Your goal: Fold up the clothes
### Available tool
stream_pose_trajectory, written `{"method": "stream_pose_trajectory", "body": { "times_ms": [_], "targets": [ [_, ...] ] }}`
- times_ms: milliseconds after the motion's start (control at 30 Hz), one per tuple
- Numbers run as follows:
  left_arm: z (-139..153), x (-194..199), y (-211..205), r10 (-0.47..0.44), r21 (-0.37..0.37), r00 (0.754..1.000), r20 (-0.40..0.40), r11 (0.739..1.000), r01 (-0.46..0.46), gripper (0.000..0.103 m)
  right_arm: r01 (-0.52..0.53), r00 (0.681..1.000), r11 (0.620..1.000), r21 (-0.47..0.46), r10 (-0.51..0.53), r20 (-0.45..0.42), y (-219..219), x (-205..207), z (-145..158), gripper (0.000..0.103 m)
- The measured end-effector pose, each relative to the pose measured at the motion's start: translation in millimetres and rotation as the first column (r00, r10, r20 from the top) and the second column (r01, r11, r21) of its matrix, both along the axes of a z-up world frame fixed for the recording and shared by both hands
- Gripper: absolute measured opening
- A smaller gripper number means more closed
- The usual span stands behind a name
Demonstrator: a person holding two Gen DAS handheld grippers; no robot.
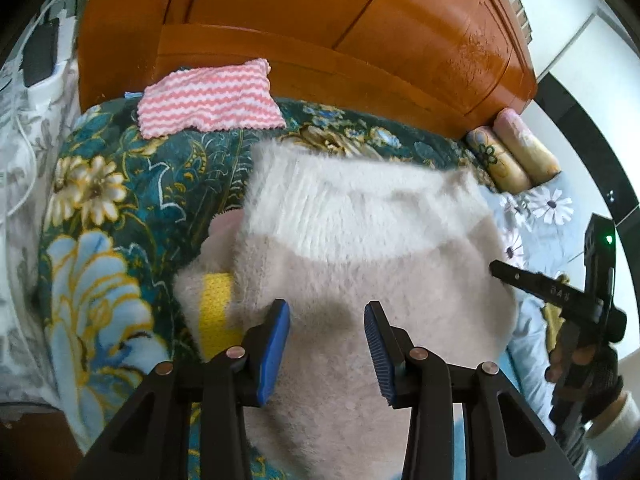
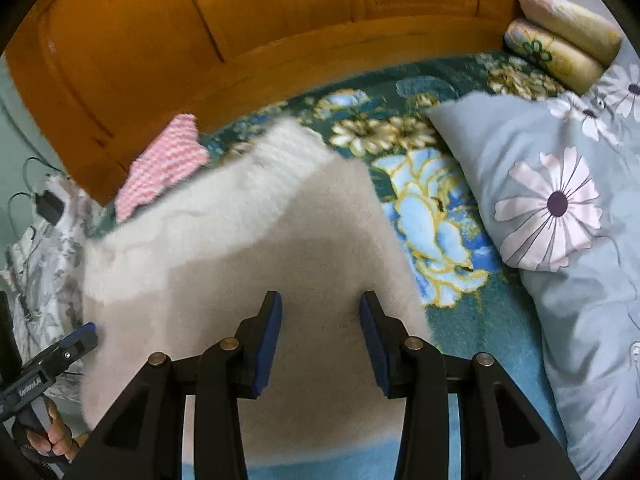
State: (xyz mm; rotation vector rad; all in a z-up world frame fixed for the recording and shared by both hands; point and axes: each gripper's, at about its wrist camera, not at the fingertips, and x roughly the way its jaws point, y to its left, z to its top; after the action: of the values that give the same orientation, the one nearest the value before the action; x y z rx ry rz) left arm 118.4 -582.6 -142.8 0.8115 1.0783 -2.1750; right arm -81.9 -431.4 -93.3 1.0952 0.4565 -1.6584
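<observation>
Both sets of jaws stand spread with nothing between the blue pads: my left gripper (image 1: 327, 344) and my right gripper (image 2: 320, 340) each hang just above the near part of the fuzzy sweater (image 1: 360, 248), gripping no cloth. That sweater, beige with a white ribbed band at its far end, lies on the floral blanket (image 1: 100, 208) in a compact, roughly rectangular shape, so I judge it mostly folded, though I cannot tell whether a last fold or only some squaring-up is left. At its left edge a yellow cloth (image 1: 216, 312) peeks out from under it, and I cannot say if that is a separate piece waiting its turn. Farther back a pink-and-white zigzag cloth (image 1: 208, 98) sits flat near the bed's far edge, apparently already folded. Off to my right the teal blanket gives way to a grey daisy-print pillow (image 2: 560, 200), and beyond it two rolled bolsters (image 2: 560, 36) rest against the orange wooden headboard (image 1: 320, 20). At far left a black charger (image 1: 40, 52) and its cables lie on grey patterned fabric.
</observation>
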Motion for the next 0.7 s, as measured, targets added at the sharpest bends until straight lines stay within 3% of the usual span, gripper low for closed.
{"method": "stream_pose_trajectory", "body": {
  "times_ms": [200, 267, 433, 567, 700],
  "targets": [
    [3, 23, 35, -0.016, 0.018, 0.999, -0.027, 1.000, 0.017, 0.043, 0.061, 0.995, 0.995, -0.083, -0.054, 0.084, 46, 39, 2, 0.042],
    [-1, 34, 45, -0.010, 0.027, 0.999, -0.033, 1.000, 0.011, 0.043, 0.091, 0.990, 0.993, -0.082, -0.081, 0.113, 63, 54, -8, 0.042],
    [-15, 52, 59, 0.007, 0.068, 1.000, 0.005, 0.998, -0.007, 0.056, 0.166, 0.971, 0.986, -0.021, -0.160, 0.180, 99, 82, -43, 0.042],
    [-21, 55, 68, -0.009, 0.049, 0.999, 0.046, 0.999, 0.007, 0.065, 0.198, 0.966, 0.980, -0.007, -0.194, 0.168, 109, 91, -53, 0.042],
    [-28, 47, 78, -0.059, 0.022, 0.993, 0.099, 0.998, 0.057, 0.069, 0.223, 0.965, 0.975, -0.003, -0.220, 0.142, 117, 101, -59, 0.052]
  ]
}}
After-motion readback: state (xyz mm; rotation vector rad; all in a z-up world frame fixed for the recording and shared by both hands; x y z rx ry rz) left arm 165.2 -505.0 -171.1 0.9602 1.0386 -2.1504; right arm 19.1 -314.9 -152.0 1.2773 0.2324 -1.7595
